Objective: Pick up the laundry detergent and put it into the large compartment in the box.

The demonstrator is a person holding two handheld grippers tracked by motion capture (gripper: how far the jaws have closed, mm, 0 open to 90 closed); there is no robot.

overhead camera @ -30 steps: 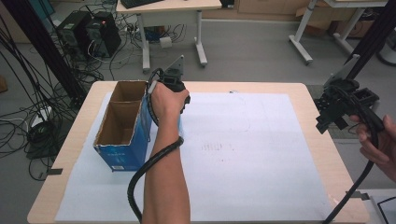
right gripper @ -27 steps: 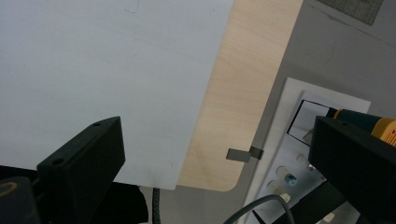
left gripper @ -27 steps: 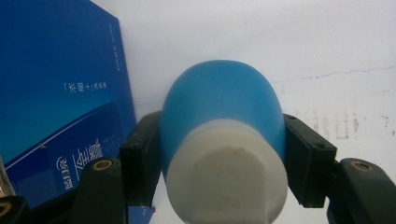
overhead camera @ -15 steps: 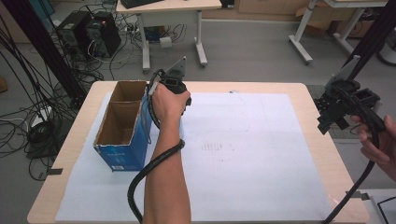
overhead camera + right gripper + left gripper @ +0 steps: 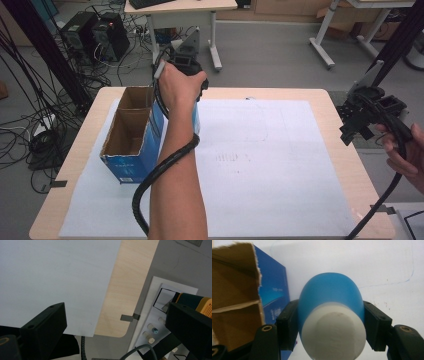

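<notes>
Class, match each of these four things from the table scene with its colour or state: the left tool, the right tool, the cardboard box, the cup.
Things:
1. left tool
2. right tool
3. cardboard box
4. cup

States:
A. blue outside, brown inside, top open
B. jaws wide apart, nothing between them
C. blue with a white end
D. clamped on the cup

Pairs: 1-D, 2-B, 3-A, 4-C

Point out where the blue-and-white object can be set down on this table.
Free: the white sheet from the forearm to the table's right edge, and its near strip. Crowded: the left side, where the cardboard box stands and the left claw holds the blue-and-white object.
</notes>
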